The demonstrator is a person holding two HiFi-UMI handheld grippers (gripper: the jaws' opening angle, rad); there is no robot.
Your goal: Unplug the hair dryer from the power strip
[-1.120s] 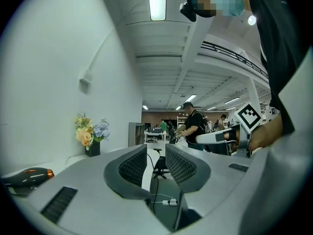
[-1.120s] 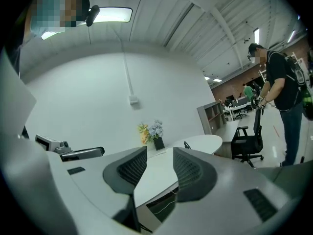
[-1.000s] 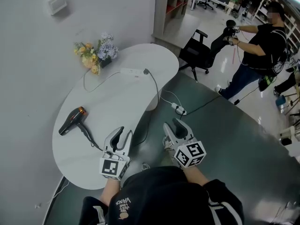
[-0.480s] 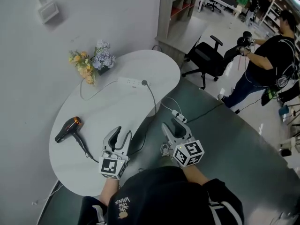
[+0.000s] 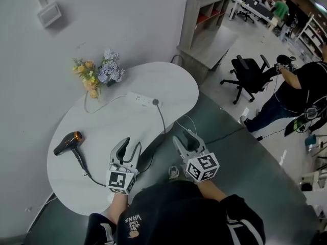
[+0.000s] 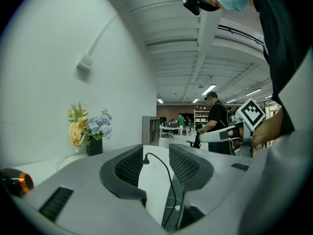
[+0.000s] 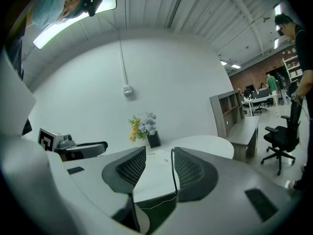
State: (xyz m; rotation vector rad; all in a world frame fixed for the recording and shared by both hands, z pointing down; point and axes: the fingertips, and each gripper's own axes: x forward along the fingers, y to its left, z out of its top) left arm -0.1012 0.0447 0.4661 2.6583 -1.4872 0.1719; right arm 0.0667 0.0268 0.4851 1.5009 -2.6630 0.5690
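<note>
In the head view a black and orange hair dryer (image 5: 66,143) lies at the left end of the white oval table (image 5: 117,126). Its black cord (image 5: 162,124) runs along the table's near edge to a plug (image 5: 155,102) seated in the white power strip (image 5: 139,99) at the far side. My left gripper (image 5: 127,147) hovers open over the near edge, empty. My right gripper (image 5: 186,138) is open beside the table, over the floor. In the left gripper view the plug (image 6: 145,156) shows far off between the jaws and the dryer (image 6: 12,179) at lower left. The cord (image 7: 173,173) shows in the right gripper view.
A pot of flowers (image 5: 97,71) stands at the table's back by the wall. Right of the table is dark floor with a thin white cable (image 5: 185,122). Farther right are an office chair (image 5: 250,75), a grey shelf unit (image 5: 204,19) and a person (image 5: 306,96) holding grippers.
Both grippers and the camera have moved toward the table, which now sits lower and nearer in view. The left jaws have spread wider. The dryer and plug have not moved.
</note>
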